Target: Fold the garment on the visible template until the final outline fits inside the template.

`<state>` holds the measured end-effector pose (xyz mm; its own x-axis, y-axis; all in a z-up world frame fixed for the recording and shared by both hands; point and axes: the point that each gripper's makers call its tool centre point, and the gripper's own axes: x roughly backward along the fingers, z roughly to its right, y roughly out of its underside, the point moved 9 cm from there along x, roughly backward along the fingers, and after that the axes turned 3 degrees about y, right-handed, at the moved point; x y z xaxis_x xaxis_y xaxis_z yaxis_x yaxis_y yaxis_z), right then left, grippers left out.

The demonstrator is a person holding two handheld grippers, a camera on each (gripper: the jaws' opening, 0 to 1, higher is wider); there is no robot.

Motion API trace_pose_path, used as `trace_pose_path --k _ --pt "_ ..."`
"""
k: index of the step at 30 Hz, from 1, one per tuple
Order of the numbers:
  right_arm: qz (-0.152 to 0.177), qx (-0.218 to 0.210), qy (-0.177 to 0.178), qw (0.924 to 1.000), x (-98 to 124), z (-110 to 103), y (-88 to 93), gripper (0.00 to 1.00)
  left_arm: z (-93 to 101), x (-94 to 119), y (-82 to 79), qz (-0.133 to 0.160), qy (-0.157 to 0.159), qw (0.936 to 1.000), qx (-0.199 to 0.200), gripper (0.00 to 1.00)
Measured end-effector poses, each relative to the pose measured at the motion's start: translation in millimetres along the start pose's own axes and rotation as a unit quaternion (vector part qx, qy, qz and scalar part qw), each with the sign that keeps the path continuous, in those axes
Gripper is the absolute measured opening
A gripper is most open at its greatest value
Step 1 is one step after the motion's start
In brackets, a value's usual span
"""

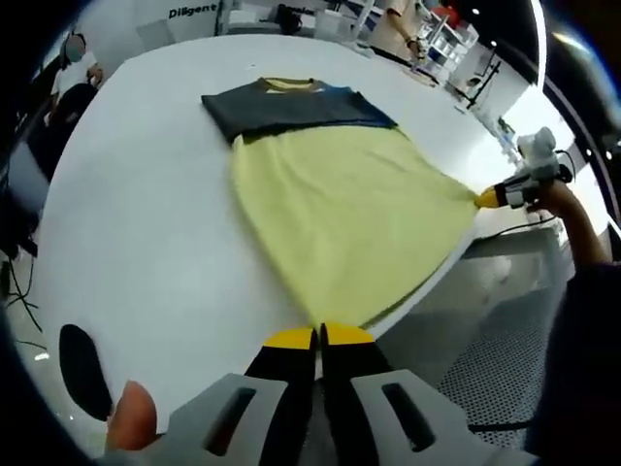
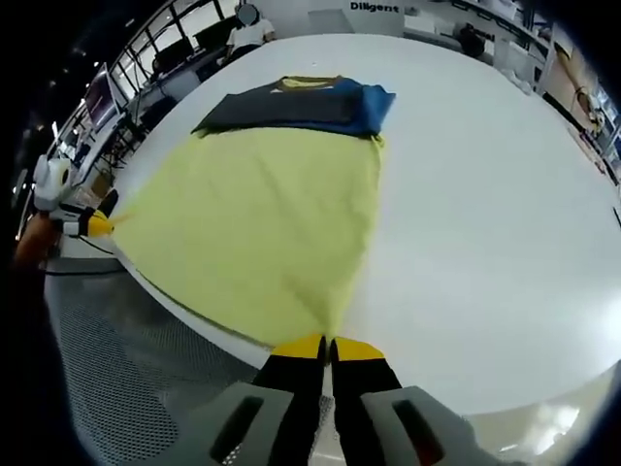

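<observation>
A garment lies on the white table, its yellow body stretched toward the near edge and its dark grey and blue top part folded at the far end. My left gripper is shut on one bottom corner of the yellow hem. The right gripper comes in from the right, shut on the other corner. In the right gripper view the yellow cloth fans out from my right gripper, and the left gripper pinches the far corner at the left. No template outline is visible.
The table edge runs just below the hem, with grey perforated floor beyond it. Desks and equipment stand behind the table. A person sits at the far left. A hand holds my left gripper.
</observation>
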<state>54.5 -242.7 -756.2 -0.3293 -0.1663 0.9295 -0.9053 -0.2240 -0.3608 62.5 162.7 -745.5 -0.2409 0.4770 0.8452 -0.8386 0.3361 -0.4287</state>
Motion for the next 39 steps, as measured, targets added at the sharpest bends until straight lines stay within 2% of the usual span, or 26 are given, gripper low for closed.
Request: trace_pose_path --k 2,7,9,17,22,27,29,34,39 --pt "-0.018 0.004 -0.01 0.9998 -0.7 -2.7 4.1 0.0 0.0 -0.7 4.1 -0.015 -0.004 0.9999 -0.001 0.02" --pt "-0.019 0.005 -0.01 0.9998 -1.2 -3.3 5.9 0.0 -3.3 0.2 9.2 -0.016 0.004 0.9998 0.009 0.03" --pt "-0.013 0.001 -0.011 0.9999 4.5 -2.8 0.8 0.0 -2.1 3.3 6.6 -0.015 0.008 0.9998 0.014 0.03" --pt "0.03 -0.007 -0.002 0.9995 26.5 4.0 -22.2 0.0 -4.7 19.9 -13.1 0.023 0.019 0.9992 0.028 0.03" --pt "0.052 -0.011 0.004 0.9986 33.7 8.5 -40.5 0.0 -13.2 32.3 -47.7 0.081 0.015 0.9961 0.032 0.03" --pt "0.07 -0.008 0.01 0.9975 38.2 12.1 -60.4 0.0 -20.6 34.8 -68.8 0.109 0.012 0.9934 0.032 0.03" --pt "0.078 -0.009 0.012 0.9968 38.5 14.6 -70.5 0.0 -25.9 33.8 -82.8 0.125 0.007 0.9916 0.03 0.03" --pt "0.09 -0.005 0.02 0.9957 34.3 20.5 -92.9 0.0 -33.3 27.9 -100.5 0.142 0.0 0.9895 0.027 0.03" --pt "0.099 -0.011 0.02 0.9948 31.4 26.2 -105.6 0.0 -41.1 21.1 -111.5 0.148 -0.002 0.9885 0.03 0.03"
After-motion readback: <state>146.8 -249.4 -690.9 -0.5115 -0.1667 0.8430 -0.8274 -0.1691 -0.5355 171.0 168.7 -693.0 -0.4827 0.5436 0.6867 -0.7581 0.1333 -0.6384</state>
